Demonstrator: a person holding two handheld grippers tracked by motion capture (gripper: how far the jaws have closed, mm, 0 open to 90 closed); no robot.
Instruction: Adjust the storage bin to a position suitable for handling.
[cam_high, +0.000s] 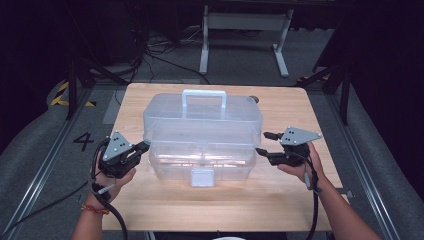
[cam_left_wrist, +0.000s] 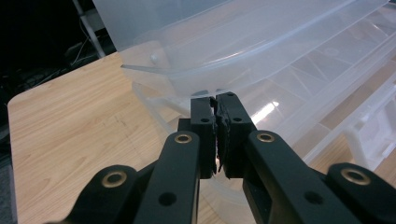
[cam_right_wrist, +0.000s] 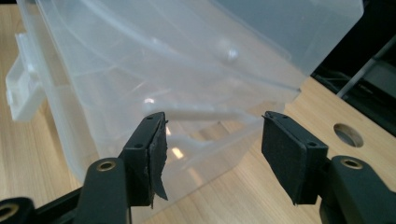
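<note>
Clear plastic box (cam_high: 202, 135) lid-closing step: my left gripper (cam_high: 141, 147) pinched shut under its nine-o'clock rim, right gripper (cam_high: 263, 142) half-wide at three o'clock; next, likely clamp that rim.

A light wooden table (cam_high: 280, 200) with a round hole (cam_right_wrist: 348, 134) near one corner stands on grey floor (cam_high: 240, 60) marked with a "4" (cam_high: 83, 141) and yellow-black hazard tape (cam_high: 61, 94), beyond it a white metal frame (cam_high: 245, 22), tangled cables (cam_high: 160, 50) and darkness.
</note>
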